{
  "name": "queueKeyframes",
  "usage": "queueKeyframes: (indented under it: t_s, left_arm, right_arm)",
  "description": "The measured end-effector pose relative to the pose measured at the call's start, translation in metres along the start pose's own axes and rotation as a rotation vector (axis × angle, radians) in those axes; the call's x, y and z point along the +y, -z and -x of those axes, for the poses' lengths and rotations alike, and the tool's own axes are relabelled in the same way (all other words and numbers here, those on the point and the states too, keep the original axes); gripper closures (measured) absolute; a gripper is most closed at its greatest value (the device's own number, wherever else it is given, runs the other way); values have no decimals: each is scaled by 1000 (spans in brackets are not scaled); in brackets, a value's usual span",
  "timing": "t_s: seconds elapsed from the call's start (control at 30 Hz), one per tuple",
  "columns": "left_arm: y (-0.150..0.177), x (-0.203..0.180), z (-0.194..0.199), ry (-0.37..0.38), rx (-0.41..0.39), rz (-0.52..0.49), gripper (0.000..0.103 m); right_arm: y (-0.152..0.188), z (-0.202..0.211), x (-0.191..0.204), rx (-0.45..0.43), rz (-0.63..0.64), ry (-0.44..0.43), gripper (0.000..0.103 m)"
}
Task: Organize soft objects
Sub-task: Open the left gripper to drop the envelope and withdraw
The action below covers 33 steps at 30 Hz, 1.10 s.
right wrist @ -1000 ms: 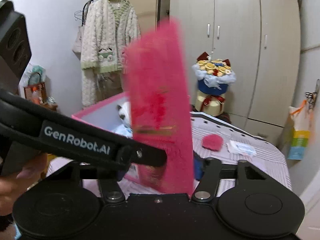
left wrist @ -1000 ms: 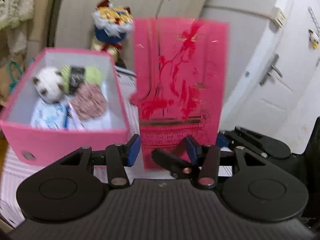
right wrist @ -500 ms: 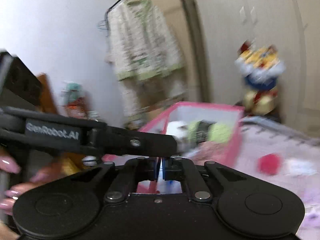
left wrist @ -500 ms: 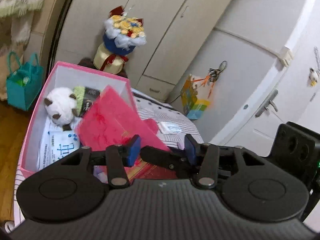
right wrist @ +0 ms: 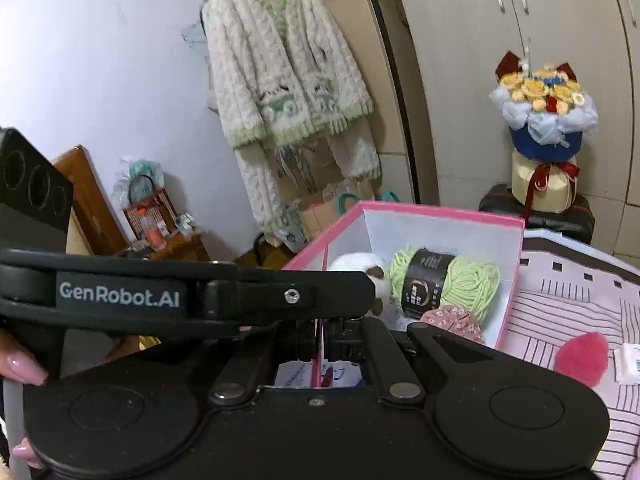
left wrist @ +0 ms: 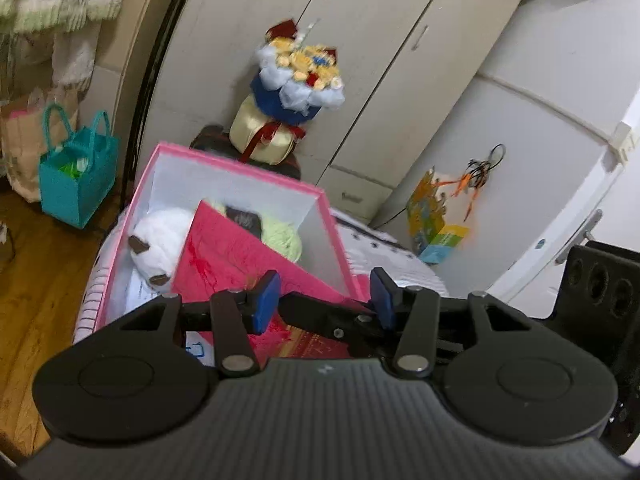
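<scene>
A pink storage box [left wrist: 240,168] stands on the striped bed; it also shows in the right wrist view [right wrist: 516,280]. Inside lie a white plush [left wrist: 160,240], green yarn [right wrist: 472,284] and a pink floral cloth [right wrist: 456,320]. A flat pink-red cloth [left wrist: 240,264] lies slanted over the box contents. My right gripper [right wrist: 321,344] is shut on its edge, seen edge-on. My left gripper [left wrist: 324,300] is open above the cloth, its pads apart and holding nothing.
A pink fluffy pad [right wrist: 580,356] and a white packet [right wrist: 628,364] lie on the bed right of the box. A flower bouquet [left wrist: 296,96] stands behind it by the wardrobe. A teal bag [left wrist: 76,176] sits on the wooden floor at left.
The pink-red cloth went from hanging upright in front of the cameras to lying slanted inside the box. My right gripper followed it down; my left gripper stayed open and rose slightly.
</scene>
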<state>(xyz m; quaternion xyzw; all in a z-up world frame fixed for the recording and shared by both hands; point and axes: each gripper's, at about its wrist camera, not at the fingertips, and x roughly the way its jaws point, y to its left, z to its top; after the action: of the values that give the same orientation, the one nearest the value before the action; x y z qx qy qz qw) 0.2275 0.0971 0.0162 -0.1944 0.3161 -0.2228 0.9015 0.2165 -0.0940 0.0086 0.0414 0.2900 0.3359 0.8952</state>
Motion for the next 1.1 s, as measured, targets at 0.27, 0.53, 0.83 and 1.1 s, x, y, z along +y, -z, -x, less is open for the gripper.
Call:
queueKeyframes:
  t_s: [0.27,0.53,0.83,1.1]
  left_arm:
    - [10,23,-23,-22,59,44,48]
    - [17,-1,1,-106,17,-103,37]
    - [37,-46,53,-147,-25,-271,28]
    - [64,-98,86,-73,-41,-407,16]
  right_arm:
    - [9,-26,-20,115,-26,4,85]
    - [18,20,4,57,185,147,42]
    - [35,90,30,19,289,208,31]
    - [59,161,28,-19,293,258,16]
